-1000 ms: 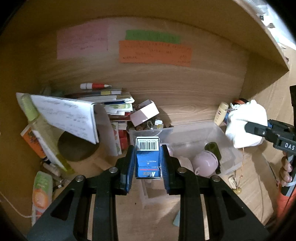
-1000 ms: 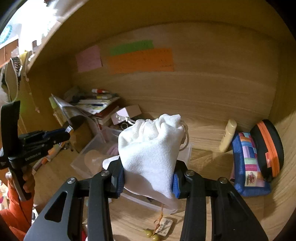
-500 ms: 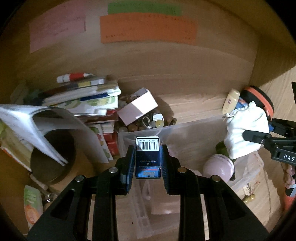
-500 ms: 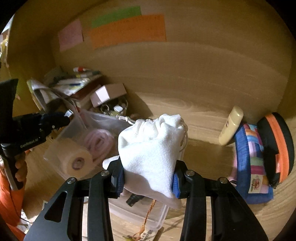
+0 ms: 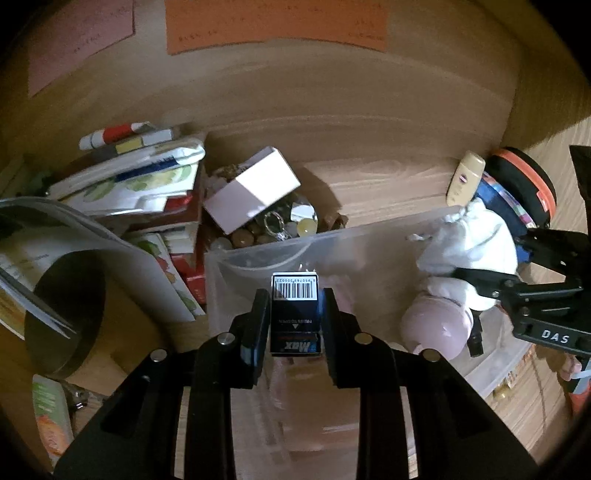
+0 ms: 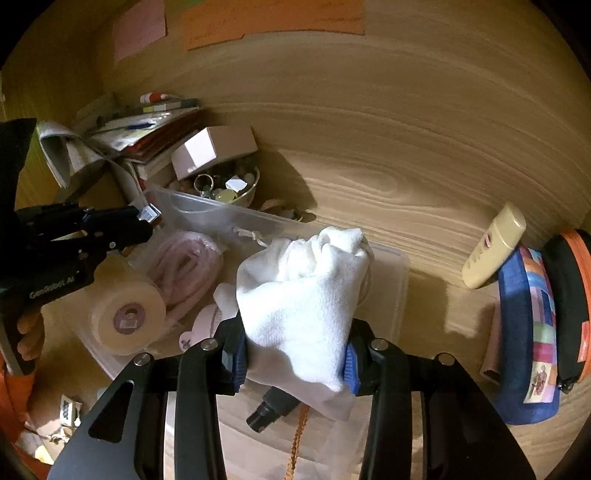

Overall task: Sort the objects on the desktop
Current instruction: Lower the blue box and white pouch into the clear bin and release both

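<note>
You work inside a wooden desk alcove [image 6: 406, 129], whose back wall carries an orange note [image 5: 275, 22] and a pink note [image 5: 79, 40]. A clear plastic bin [image 5: 369, 240] sits in the middle of the desk as the collection point, so both grippers hang over it.

A leaning stack of books and booklets [image 5: 140, 184] occupies the far left, with a tipped pink box [image 5: 251, 194] resting against a bowl of small trinkets [image 6: 225, 188] just behind the bin. A patchwork blue pouch [image 6: 524, 350] and a black case with orange trim [image 6: 569, 306] stand on edge at the right, with a cream tube [image 6: 493, 247] propped against the pouch.

Your right gripper [image 6: 295, 362] pinches a white drawstring bag [image 6: 303, 295] at mid-body, so the soft cloth bulges above the jaws and sags below them. The bag hangs over the bin's right part, above a black nozzle-like item [image 6: 271, 410].

Your left gripper [image 5: 293, 325] clamps a small dark staple box [image 5: 294, 314] by its long sides, barcode end forward, over the bin's left part. A tape roll [image 6: 127, 314] and a pink coil [image 6: 184, 266] already lie inside.
</note>
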`<control>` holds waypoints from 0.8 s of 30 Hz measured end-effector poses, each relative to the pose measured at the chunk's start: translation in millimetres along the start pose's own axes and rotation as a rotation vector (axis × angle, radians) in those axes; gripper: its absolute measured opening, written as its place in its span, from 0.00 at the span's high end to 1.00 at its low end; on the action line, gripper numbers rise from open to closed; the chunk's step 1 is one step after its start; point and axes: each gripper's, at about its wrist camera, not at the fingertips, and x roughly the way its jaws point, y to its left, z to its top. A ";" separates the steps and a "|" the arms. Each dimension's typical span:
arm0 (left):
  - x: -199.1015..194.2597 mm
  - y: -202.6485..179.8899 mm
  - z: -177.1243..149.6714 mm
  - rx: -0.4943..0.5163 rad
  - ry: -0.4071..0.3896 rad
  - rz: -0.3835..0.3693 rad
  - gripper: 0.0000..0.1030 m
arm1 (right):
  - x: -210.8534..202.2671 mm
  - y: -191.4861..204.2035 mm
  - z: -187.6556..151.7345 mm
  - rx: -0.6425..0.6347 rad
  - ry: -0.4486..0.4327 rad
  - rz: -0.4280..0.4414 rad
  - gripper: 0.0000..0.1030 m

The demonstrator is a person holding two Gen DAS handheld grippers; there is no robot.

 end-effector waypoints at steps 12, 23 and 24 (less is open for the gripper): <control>-7.8 -10.5 -3.0 0.024 -0.011 0.019 0.38 | -2.9 22.2 -7.4 -0.054 0.043 -0.059 0.32; -44.5 -26.3 -12.8 0.055 -0.083 0.055 0.20 | -61.9 37.1 -22.9 -0.088 -0.068 -0.077 0.19; -46.4 -26.6 -13.3 0.055 -0.087 0.055 0.18 | -65.0 37.8 -24.4 -0.087 -0.073 -0.079 0.19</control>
